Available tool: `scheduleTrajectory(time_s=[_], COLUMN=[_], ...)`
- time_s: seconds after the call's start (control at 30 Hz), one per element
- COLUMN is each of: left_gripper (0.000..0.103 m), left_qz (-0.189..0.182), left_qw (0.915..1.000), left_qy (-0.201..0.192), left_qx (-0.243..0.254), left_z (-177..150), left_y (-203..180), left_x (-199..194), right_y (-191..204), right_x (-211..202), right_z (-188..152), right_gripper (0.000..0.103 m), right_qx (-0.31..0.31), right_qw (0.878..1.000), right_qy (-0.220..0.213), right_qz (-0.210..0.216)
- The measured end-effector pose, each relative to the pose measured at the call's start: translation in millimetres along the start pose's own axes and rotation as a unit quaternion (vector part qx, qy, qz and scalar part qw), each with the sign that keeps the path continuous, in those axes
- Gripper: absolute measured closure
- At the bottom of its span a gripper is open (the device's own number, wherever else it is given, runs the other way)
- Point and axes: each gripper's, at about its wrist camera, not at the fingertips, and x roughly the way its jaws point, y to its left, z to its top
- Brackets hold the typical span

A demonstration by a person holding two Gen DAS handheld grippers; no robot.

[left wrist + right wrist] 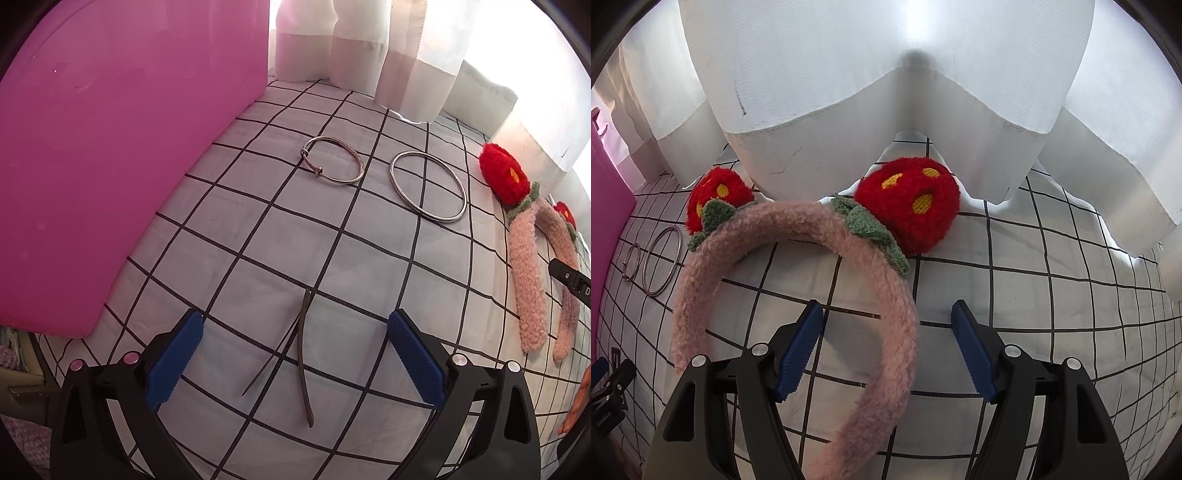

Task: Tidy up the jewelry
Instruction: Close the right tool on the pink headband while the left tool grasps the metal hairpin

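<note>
A dark metal hair stick (306, 360) lies on the checked cloth between the open blue pads of my left gripper (295, 325). Farther off lie a knotted silver bangle (332, 160) and a plain silver bangle (428, 186); both also show at the left of the right wrist view (661, 258). A fluffy pink headband (798, 240) with two red strawberries (910, 201) lies flat. My right gripper (886, 314) is open, with one arm of the headband (890, 369) between its fingers, not gripped.
A large pink box (110, 147) stands at the left on the checked cloth (332, 258). White curtains (886, 74) hang down onto the cloth at the back. The headband (524, 277) lies at the right edge of the left wrist view.
</note>
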Motion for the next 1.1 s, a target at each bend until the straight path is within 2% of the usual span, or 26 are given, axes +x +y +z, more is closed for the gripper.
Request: scheduleTrajectory(time_s=[0.03, 0.07, 0.1, 0.13, 0.17, 0.2, 0.23, 0.27, 0.3, 0.33, 0.37, 0.5, 0.63, 0.97, 1.1], left_gripper=[0.006, 0.007, 0.009, 0.011, 0.015, 0.022, 0.027, 0.04, 0.06, 0.073, 0.096, 0.099, 0.099, 0.099, 0.099], left_qz=[-0.001, -0.003, -0.004, -0.006, -0.008, -0.01, -0.011, -0.013, -0.016, -0.02, -0.023, -0.03, -0.032, -0.071, -0.082], left_qw=[1.0, 1.0, 1.0, 1.0, 0.9999, 0.9999, 0.9998, 0.9997, 0.9995, 0.9993, 0.9992, 0.9992, 0.9986, 0.9956, 0.9939], left_qy=[0.001, 0.002, 0.003, 0.003, 0.003, 0.001, -0.002, -0.006, -0.01, -0.012, -0.011, -0.009, -0.025, -0.048, -0.06], left_qx=[0.001, 0.003, 0.005, 0.007, 0.01, 0.013, 0.017, 0.021, 0.025, 0.028, 0.031, 0.026, 0.035, 0.038, 0.043], left_z=[0.5, 0.9, 1.8, 2.6, 2.9, 2.9, 2.5, 2.7, 2.8, 3.3, 3.9, 3.3, 4.0, 14.2, 18.1], left_y=[0.3, 0.2, -0.2, -1.0, -2.3, -3.4, -3.6, -4.9, -7.1, -8.4, -9.7, -8.6, -11.2, -12.8, -12.3], left_x=[0.2, -0.2, 0.3, -0.1, -0.8, -2.3, -5.2, -7.5, -9.5, -11.2, -11.8, -12.7, -23.6, -60.0, -76.2], right_y=[0.0, -0.6, -0.9, -0.1, -0.2, -0.6, -1.0, -0.5, 0.8, 0.9, 0.3, -6.7, -13.9, -7.6, -12.9], right_x=[0.8, 0.5, -0.4, -2.5, -2.8, -2.9, -2.7, -2.9, -3.1, -3.3, -3.7, -11.7, -27.3, -81.6, -101.9], right_z=[0.9, 1.4, 2.0, 3.2, 4.3, 5.0, 6.3, 7.0, 6.6, 5.9, 4.8, -4.1, -13.0, -31.4, -27.4], right_gripper=[0.036, 0.041, 0.055, 0.064, 0.085, 0.091, 0.091, 0.092, 0.093, 0.093, 0.094, 0.095, 0.095, 0.095, 0.095], right_qx=[0.001, 0.002, 0.002, 0.001, 0.001, 0.002, 0.002, 0.001, -0.001, -0.001, 0.001, 0.012, 0.015, 0.015, 0.017], right_qw=[1.0, 1.0, 1.0, 1.0, 1.0, 1.0, 1.0, 1.0, 1.0, 1.0, 1.0, 1.0, 0.999, 0.997, 0.995], right_qy=[0.0, -0.003, -0.006, -0.006, -0.005, -0.003, -0.003, -0.004, -0.005, -0.006, -0.007, -0.013, -0.029, -0.063, -0.075], right_qz=[0.0, -0.002, -0.003, -0.005, -0.008, -0.008, -0.006, -0.007, -0.008, -0.006, -0.003, 0.011, 0.018, 0.051, 0.064])
